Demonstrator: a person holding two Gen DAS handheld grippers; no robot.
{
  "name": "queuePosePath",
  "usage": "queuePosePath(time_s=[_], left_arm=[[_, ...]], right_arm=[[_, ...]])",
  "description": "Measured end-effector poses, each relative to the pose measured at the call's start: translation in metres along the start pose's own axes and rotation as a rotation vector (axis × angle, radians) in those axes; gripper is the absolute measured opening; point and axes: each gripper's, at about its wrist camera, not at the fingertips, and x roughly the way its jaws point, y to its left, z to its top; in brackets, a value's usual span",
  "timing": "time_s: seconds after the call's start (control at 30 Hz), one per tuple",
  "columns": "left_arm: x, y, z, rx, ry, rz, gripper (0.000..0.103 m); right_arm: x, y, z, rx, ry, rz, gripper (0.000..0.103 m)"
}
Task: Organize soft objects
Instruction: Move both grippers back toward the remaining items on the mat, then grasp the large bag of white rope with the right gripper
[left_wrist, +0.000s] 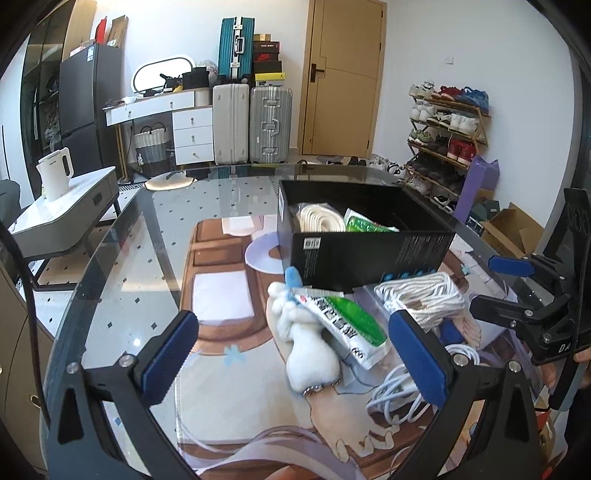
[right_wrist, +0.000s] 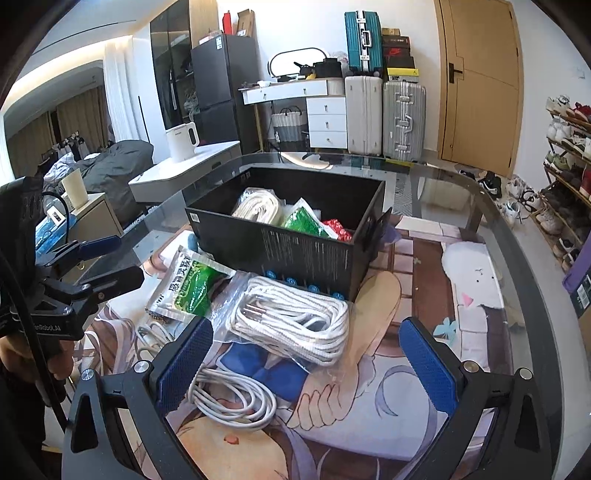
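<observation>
A black box (left_wrist: 369, 254) stands on the printed mat and holds a cream roll (right_wrist: 258, 206), a green packet (right_wrist: 303, 218) and a red packet (right_wrist: 336, 225). In front of it lie a white plush toy (left_wrist: 310, 347), a green-and-white packet (left_wrist: 347, 325), a bagged white rope (right_wrist: 295, 321) and a loose white cable (right_wrist: 232, 395). My left gripper (left_wrist: 295, 354) is open, its fingers either side of the plush and packet. My right gripper (right_wrist: 308, 365) is open too, hovering over the rope bag and cable. Nothing is held.
The glass table (left_wrist: 122, 280) has a rounded edge on the left and far side. Beyond it stand a low side table with a white kettle (left_wrist: 55, 173), suitcases (left_wrist: 251, 125), a shoe rack (left_wrist: 447, 136) and a cardboard box (left_wrist: 513, 229).
</observation>
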Motion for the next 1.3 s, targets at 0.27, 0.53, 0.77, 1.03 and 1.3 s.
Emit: queuePosePath(time_s=[0.27, 0.53, 0.77, 1.03, 1.3], left_arm=[[0.005, 0.005, -0.004, -0.008, 0.024, 0.007, 0.103], [0.010, 0.006, -0.007, 0.009, 0.047, 0.015, 0.103], [0.013, 0.009, -0.008, 0.009, 0.055, 0.018, 0.103], [0.017, 0.011, -0.008, 0.005, 0.061, 0.020, 0.103], [0.020, 0.011, -0.008, 0.008, 0.069, 0.016, 0.103]], right_arm=[[0.018, 0.003, 0.000, 0.006, 0.048, 0.023, 0.102], [0.041, 0.012, 0.007, -0.045, 0.107, 0.030, 0.102], [0.058, 0.013, 0.013, -0.100, 0.148, 0.043, 0.102], [0.076, 0.007, 0.020, -0.096, 0.181, 0.085, 0.102], [0.072, 0.013, 0.013, -0.158, 0.236, 0.152, 0.102]])
